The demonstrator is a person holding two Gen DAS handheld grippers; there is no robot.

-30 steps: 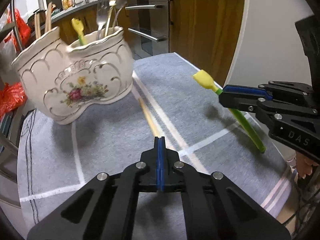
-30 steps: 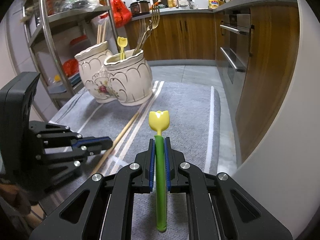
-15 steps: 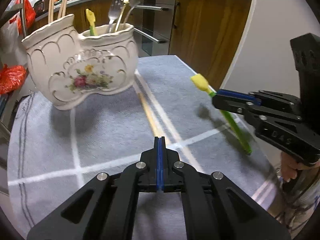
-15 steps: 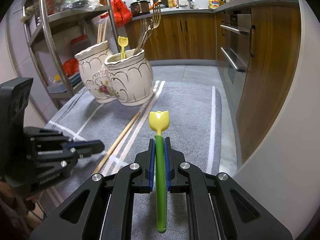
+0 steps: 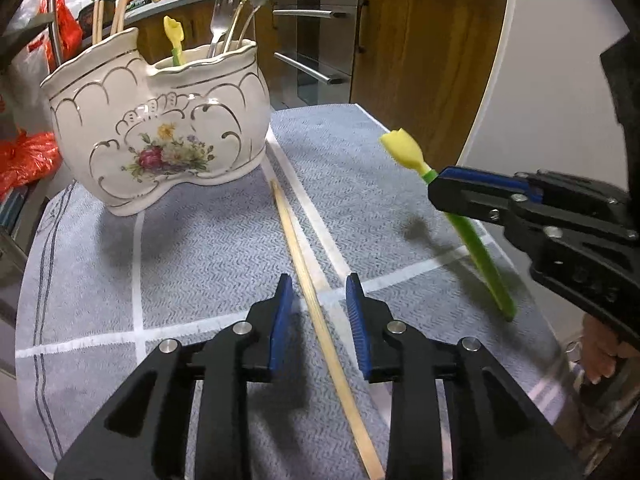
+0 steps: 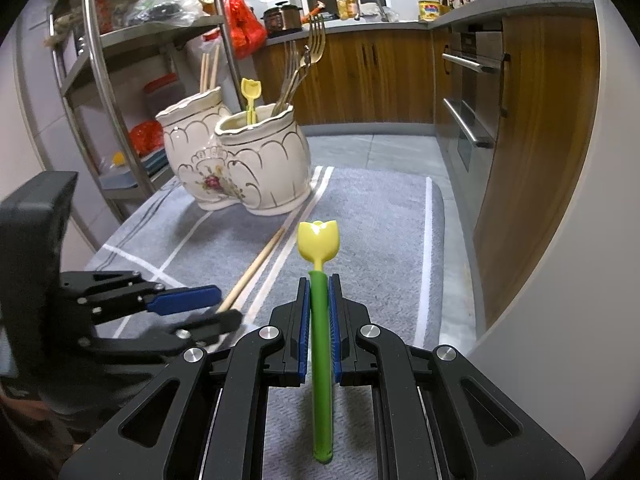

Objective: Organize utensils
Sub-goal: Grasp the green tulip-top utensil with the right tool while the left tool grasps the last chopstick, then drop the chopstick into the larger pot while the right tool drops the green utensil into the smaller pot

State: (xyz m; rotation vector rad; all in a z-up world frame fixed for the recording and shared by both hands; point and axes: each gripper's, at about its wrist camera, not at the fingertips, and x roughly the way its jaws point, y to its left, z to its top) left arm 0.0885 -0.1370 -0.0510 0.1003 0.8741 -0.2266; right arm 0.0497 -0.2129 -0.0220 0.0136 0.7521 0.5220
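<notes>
A white ceramic utensil holder (image 5: 160, 140) (image 6: 240, 164) with two compartments stands at the far end of the grey towel (image 5: 200, 240). It holds forks, chopsticks and a yellow-and-green tulip spoon. A single wooden chopstick (image 5: 312, 300) (image 6: 256, 268) lies on the towel. My left gripper (image 5: 318, 286) (image 6: 224, 308) straddles it; its jaws are opening and the pads do not touch it. My right gripper (image 6: 319, 284) (image 5: 440, 190) is shut on the green handle of a second tulip spoon (image 6: 320, 320) (image 5: 460, 220), held above the towel at the right.
A metal shelf rack (image 6: 100, 80) with red bags stands left of the holder. Wooden cabinets and an oven (image 6: 472, 92) lie beyond the table's right edge. A white wall (image 5: 552, 80) is close on the right.
My left gripper went from shut to partly open and moved forward over the chopstick, which now lies between its fingers. The right gripper and its spoon stayed put.
</notes>
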